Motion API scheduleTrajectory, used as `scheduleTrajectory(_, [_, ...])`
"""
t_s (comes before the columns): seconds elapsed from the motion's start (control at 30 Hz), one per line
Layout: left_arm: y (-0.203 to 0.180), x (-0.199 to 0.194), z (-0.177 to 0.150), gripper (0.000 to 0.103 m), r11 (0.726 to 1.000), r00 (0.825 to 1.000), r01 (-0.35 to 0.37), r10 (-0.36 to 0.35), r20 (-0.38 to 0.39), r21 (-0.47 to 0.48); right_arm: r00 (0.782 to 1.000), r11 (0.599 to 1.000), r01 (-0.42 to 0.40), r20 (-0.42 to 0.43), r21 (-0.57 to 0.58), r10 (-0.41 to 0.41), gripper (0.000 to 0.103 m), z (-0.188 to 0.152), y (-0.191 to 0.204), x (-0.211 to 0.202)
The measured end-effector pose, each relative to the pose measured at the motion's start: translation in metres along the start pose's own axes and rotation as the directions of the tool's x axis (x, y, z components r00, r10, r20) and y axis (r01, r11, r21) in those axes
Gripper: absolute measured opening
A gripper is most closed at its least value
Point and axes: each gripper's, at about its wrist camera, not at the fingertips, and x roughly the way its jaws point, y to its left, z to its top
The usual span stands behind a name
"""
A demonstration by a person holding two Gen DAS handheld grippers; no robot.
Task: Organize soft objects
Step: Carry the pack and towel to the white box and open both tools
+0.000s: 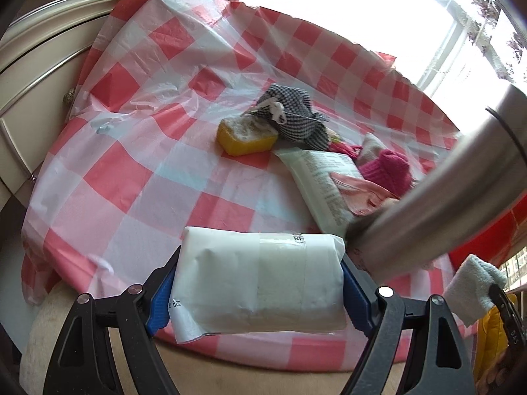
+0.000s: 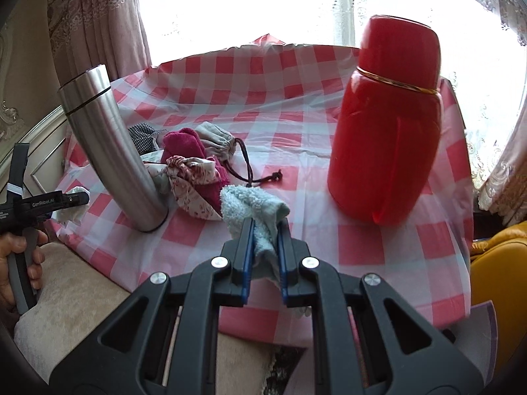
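The left gripper [image 1: 260, 283] pinches a white tissue packet [image 1: 260, 279] crosswise between its blue pads, holding it at the near edge of the table [image 1: 138, 177], which is covered in a red-and-white checked plastic cloth. The packet is a soft, plump rectangle in crinkled film with a clear tape band across its middle. The right gripper [image 2: 266, 247] has its jaws pressed onto a pale blue terry cloth [image 2: 253, 207], bunched and fluffy, which rises above the fingertips over the near part of the table. Toward the middle of the table lies a loose pile: a yellow sponge [image 1: 245, 138], a black-and-white checked pouch [image 1: 293, 115], a flat printed wipes packet [image 1: 326, 181], a magenta knit item [image 2: 191, 151], a floral fabric piece [image 2: 194, 184] and a grey drawstring bag [image 2: 217, 141]. A steel flask [image 2: 112, 148] stands beside the pile; a red thermos [image 2: 388, 121] stands toward the right edge.
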Motion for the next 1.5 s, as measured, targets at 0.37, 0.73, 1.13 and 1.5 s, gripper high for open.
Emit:
scheduleTrajectory(0.37, [-0.058, -0.034, -0.035, 0.084, 0.988, 0.995, 0.100, -0.098, -0.018, 0.120, 0.998, 0.996, 0.058, -0.005, 0.067, -0.057, 0.016, -0.034, -0.025, -0.052])
scheduleTrajectory(0.73, [-0.153, -0.057, -0.086, 0.084, 0.921, 0.972, 0.236, -0.217, -0.094, 0.311, 0.985, 0.976, 0.170, -0.034, 0.139, -0.167, 0.016, -0.074, -0.071, -0.099])
scheduleTrajectory(1.13, [-0.259, -0.076, -0.165, 0.085, 0.721, 0.907, 0.421, -0.333, -0.258, 0.550, 0.942, 0.914, 0.333, -0.109, 0.233, -0.316, 0.016, -0.116, -0.132, -0.134])
scheduleTrajectory(1.5, [-0.291, -0.083, -0.196, 0.090, 0.578, 0.851, 0.525, -0.377, -0.366, 0.625, 0.922, 0.881, 0.385, -0.137, 0.273, -0.361, 0.032, -0.120, -0.148, -0.144])
